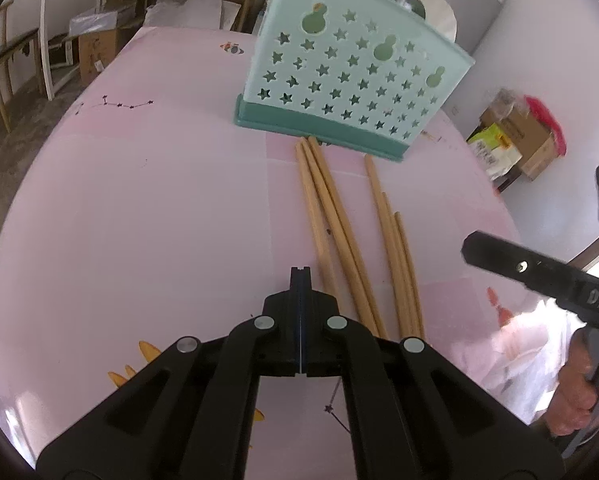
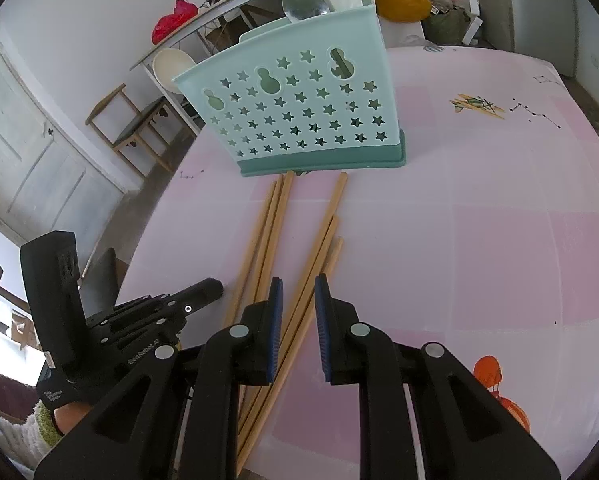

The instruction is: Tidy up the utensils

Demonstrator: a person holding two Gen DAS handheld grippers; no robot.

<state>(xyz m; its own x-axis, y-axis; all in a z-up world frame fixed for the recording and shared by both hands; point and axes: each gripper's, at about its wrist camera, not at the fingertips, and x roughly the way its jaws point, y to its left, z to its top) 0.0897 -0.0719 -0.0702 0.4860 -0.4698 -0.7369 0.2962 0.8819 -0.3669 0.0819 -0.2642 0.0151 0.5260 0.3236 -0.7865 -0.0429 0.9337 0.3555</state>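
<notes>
Several wooden chopsticks [image 1: 339,224] lie in two loose bunches on the pink table, their far ends near a mint-green utensil holder [image 1: 347,76] with star cut-outs. The holder [image 2: 299,116] holds white and metal spoons [image 2: 305,4]. My left gripper [image 1: 300,274] is shut and empty, just left of the chopsticks. My right gripper [image 2: 298,284] is open, its jaws above and on either side of the right bunch of chopsticks [image 2: 319,248]. Each gripper shows in the other's view: the right one [image 1: 471,246] and the left one [image 2: 215,288].
The pink tablecloth [image 1: 159,200] has printed drawings. A white plastic bag [image 1: 519,344] lies at the table's right edge. Cardboard boxes [image 1: 515,140], chairs [image 2: 135,128], a door and a fridge stand around the room.
</notes>
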